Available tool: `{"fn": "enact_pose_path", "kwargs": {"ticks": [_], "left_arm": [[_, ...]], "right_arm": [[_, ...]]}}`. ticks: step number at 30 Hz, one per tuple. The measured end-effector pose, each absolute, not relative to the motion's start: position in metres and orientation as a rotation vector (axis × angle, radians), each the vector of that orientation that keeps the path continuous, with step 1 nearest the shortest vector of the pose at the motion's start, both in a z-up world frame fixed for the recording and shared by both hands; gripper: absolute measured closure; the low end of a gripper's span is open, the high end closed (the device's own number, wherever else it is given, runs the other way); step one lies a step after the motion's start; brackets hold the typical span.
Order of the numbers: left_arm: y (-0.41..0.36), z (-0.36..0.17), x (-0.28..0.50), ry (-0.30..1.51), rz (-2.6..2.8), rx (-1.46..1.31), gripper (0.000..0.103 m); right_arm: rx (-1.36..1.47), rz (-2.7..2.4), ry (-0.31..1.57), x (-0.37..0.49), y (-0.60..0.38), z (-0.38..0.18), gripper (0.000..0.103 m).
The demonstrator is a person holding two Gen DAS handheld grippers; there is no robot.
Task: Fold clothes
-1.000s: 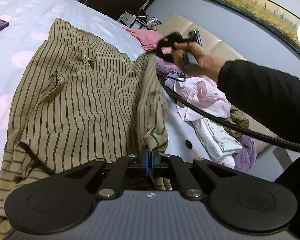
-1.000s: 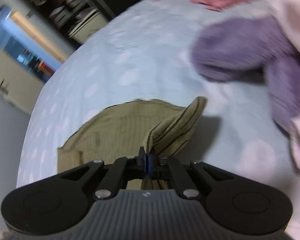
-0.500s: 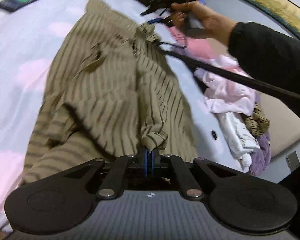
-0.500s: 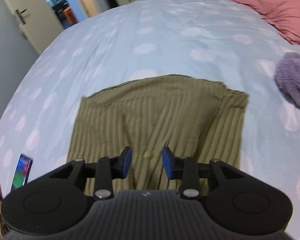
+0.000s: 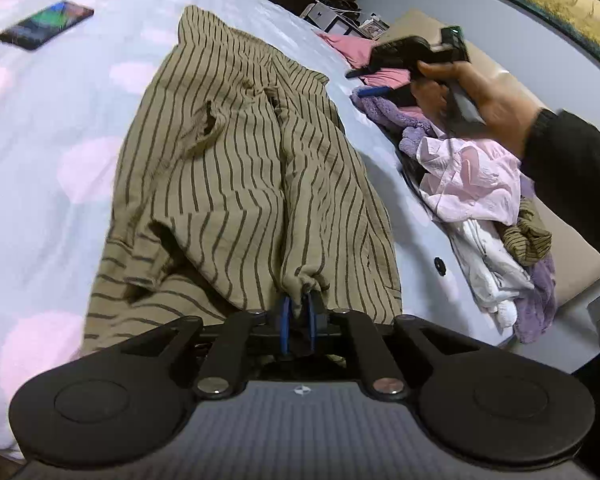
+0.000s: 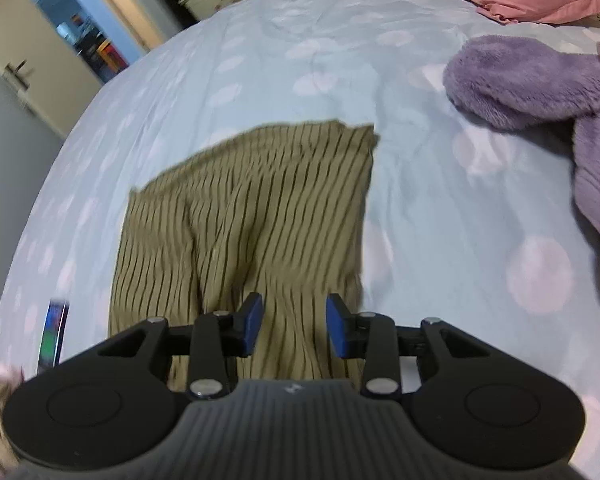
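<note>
L gripper is pinching hem of striped garment, lying half-folded on bed. R gripper is hovering wide open, empty. Unfolded pile sitting at 3 o'clock. Next, probably: release, smooth fold.

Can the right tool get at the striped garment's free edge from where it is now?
Probably yes. The right tool is open and holds nothing, hanging above the striped garment, with only bare bedsheet around that edge. The purple plush garment lies apart to the side. The left tool pinches another edge.
</note>
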State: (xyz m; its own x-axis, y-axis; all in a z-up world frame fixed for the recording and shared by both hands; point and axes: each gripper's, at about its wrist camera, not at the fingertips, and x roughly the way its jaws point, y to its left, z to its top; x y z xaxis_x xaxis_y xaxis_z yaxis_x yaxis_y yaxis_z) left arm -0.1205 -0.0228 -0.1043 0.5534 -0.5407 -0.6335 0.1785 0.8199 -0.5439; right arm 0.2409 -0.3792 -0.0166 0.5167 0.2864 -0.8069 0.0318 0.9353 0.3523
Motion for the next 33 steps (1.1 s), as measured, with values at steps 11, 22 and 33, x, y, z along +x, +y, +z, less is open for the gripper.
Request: {"fn": "enact_pose_path", "kwargs": {"ticks": [11,22,33], "left_arm": [[-0.031,-0.062,-0.136,0.778,-0.422,-0.232,0.081],[-0.095,-0.074,-0.115,0.646,-0.673,0.084,0.066],[-0.158,-0.126,-0.126,0.733,-0.71,0.485,0.083]], "right_arm": [[0.019,0.425,1.191,0.069,-0.312,-0.019,0.056],[-0.028,0.342,1.208,-0.051,-0.322,-0.056,0.05],[0.134,0.231,1.192,-0.063,-0.346,-0.048,0.049]]}}
